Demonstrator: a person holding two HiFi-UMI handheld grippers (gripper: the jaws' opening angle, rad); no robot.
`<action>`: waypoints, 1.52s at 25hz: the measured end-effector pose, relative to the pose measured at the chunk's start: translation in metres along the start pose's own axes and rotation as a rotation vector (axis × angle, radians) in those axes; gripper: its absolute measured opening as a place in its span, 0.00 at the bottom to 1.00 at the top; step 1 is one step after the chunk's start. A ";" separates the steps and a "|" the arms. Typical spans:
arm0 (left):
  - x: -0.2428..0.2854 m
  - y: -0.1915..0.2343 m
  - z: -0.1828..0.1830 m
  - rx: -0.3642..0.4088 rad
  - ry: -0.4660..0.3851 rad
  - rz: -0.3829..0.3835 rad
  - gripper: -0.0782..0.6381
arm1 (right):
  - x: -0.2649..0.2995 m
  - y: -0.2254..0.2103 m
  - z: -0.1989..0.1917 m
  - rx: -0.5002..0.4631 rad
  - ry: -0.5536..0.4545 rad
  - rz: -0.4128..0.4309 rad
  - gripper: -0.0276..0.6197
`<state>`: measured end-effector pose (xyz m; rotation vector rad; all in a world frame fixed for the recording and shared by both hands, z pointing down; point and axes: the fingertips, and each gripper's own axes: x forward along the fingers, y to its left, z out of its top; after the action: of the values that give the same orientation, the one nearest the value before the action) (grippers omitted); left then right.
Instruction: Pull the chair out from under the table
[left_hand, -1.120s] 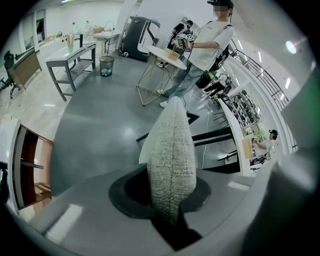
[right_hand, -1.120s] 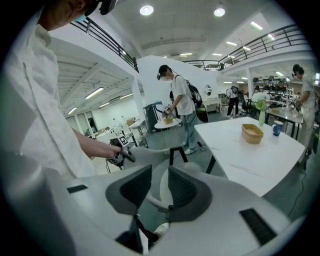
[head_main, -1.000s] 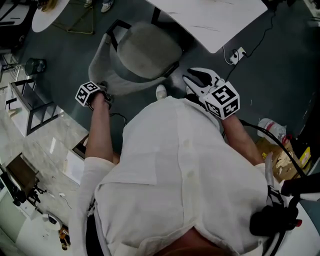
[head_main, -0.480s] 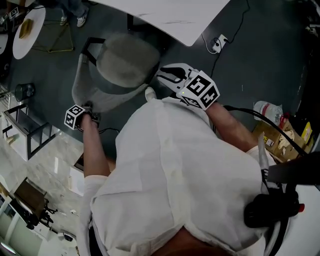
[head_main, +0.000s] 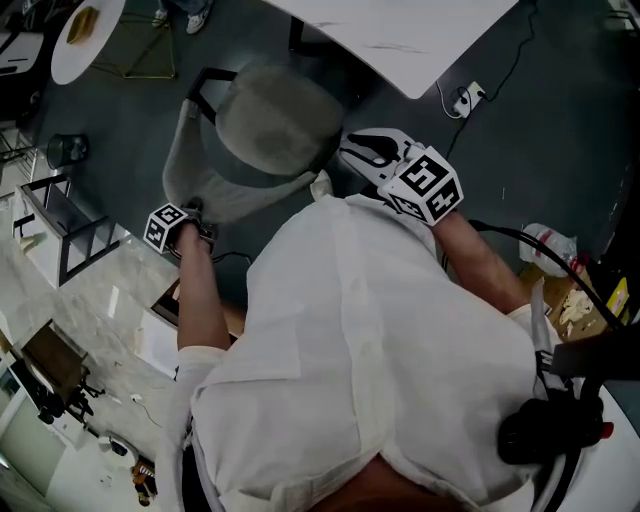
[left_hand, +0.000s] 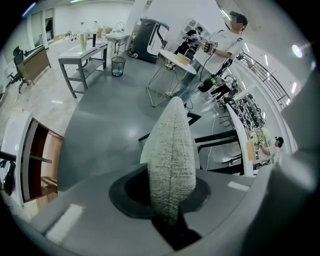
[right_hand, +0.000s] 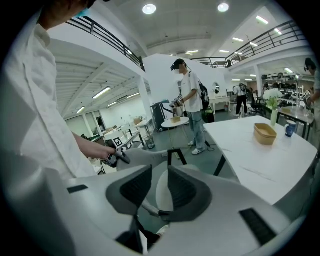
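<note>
A grey upholstered chair (head_main: 265, 115) with a curved backrest stands on the dark floor just below the edge of the white table (head_main: 410, 40). In the head view my left gripper (head_main: 193, 210) sits at the lower left end of the backrest. The left gripper view shows the woven backrest edge (left_hand: 170, 150) clamped between the jaws of the left gripper (left_hand: 168, 196), so it is shut on it. To the right of the chair my right gripper (head_main: 360, 150) hovers with nothing in it. In the right gripper view the right gripper (right_hand: 160, 189) stands open, with the chair (right_hand: 145, 157) beyond its jaws.
A power strip (head_main: 462, 98) with a cable lies on the floor right of the table. At the upper left are a round side table (head_main: 85, 30) and a dark bin (head_main: 65, 148). A cardboard box (head_main: 570, 305) sits at the right. Another person (right_hand: 191, 102) stands beyond the table.
My left gripper, still clamped on the backrest, has shifted sideways a little and the chair has come with it. The right gripper stays beside the chair, unchanged.
</note>
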<state>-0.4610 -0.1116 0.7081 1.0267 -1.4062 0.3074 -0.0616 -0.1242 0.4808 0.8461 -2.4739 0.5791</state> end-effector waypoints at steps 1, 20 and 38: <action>-0.003 0.004 0.000 -0.001 0.000 0.002 0.21 | 0.001 0.001 0.001 -0.002 0.001 0.005 0.20; -0.041 0.067 -0.007 -0.031 -0.004 0.032 0.21 | 0.018 0.024 0.005 -0.046 0.030 0.077 0.20; -0.064 0.110 -0.007 -0.027 -0.007 0.056 0.21 | 0.032 0.036 0.002 -0.080 0.073 0.124 0.20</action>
<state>-0.5493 -0.0200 0.6962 0.9685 -1.4438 0.3257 -0.1085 -0.1139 0.4880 0.6336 -2.4771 0.5395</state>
